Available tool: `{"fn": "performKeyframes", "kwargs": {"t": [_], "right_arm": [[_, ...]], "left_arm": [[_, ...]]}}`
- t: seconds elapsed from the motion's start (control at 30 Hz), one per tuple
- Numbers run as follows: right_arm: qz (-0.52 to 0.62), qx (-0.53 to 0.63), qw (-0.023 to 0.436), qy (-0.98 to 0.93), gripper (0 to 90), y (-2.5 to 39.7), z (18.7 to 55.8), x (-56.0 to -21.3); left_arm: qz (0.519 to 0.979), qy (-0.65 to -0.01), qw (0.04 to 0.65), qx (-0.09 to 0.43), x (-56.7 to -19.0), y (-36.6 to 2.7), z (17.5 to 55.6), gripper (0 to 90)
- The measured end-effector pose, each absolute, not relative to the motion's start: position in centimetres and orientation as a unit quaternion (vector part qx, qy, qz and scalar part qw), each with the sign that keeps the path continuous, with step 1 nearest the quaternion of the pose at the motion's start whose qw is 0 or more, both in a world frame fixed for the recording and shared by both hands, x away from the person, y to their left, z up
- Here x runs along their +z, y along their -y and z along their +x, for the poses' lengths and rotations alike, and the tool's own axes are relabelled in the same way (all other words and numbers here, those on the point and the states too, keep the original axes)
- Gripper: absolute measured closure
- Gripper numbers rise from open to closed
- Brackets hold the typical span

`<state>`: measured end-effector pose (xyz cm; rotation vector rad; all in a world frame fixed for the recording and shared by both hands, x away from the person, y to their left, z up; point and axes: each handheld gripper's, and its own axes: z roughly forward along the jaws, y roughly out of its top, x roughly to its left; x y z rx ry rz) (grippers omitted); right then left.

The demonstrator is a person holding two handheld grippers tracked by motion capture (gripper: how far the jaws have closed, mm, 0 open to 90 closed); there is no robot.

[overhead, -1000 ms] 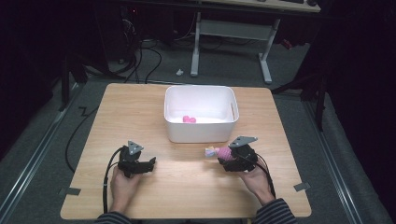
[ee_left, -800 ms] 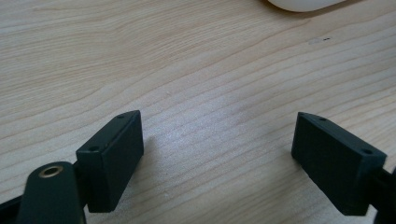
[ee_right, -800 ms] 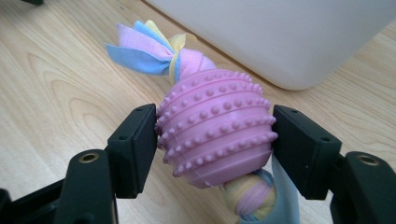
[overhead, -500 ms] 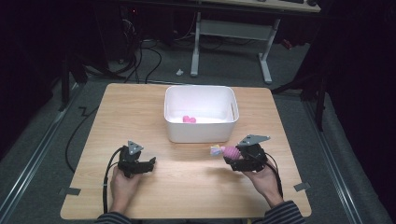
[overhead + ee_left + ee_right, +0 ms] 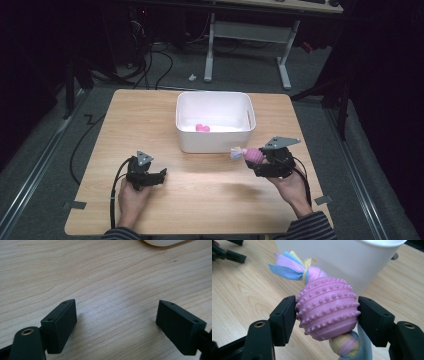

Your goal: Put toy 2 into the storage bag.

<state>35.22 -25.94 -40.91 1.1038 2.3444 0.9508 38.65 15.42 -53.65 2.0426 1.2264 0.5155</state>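
Seen from the high view, the right gripper [image 5: 261, 161] holds a pink studded toy [image 5: 252, 155] just off the table [image 5: 125, 125], near the front wall of the white bin [image 5: 212, 145], likely bound for it, where another pink piece [image 5: 202, 128] lies. The left gripper view shows the left gripper [image 5: 117, 326] parked low, jaws wide apart over bare wood, apparently idle. The right gripper view shows both jaws pressed to the toy's ribbed middle, cloth tails free above and below.

The table [image 5: 150, 120] is pale wood with a visible grain and a soft, matt sheen. On it the white bin [image 5: 215, 145] looks like smooth plastic, slightly glossy. The pink toy [image 5: 327, 308] seems rubbery, ribbed and studded with small bumps, with soft cloth strips [image 5: 287, 265] knotted at its end. The black jaws pressed against its sides look like matt hard plastic.
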Motion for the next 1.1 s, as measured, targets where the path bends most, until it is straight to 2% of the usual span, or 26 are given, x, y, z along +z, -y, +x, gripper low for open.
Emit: {"fn": "performKeyframes", "kwargs": {"t": [0.47, 0.63, 1.1], "right_arm": [[0.383, 0.355, 0.19, -0.831, 33.6, 26.5, 36.0, -37.8], [0.386, 0.372, 0.175, -0.826, 33.6, 26.7, 36.7, -36.8], [0.386, 0.381, 0.194, -0.817, 33.6, 25.9, 39.5, -33.9]], "left_arm": [[0.787, -0.472, 0.345, 0.198, -53.7, -15.4, 38.7, 17.4], [0.787, -0.472, 0.345, 0.198, -53.6, -15.4, 38.7, 17.4], [0.786, -0.473, 0.346, 0.198, -53.7, -15.4, 38.7, 17.7]]}}
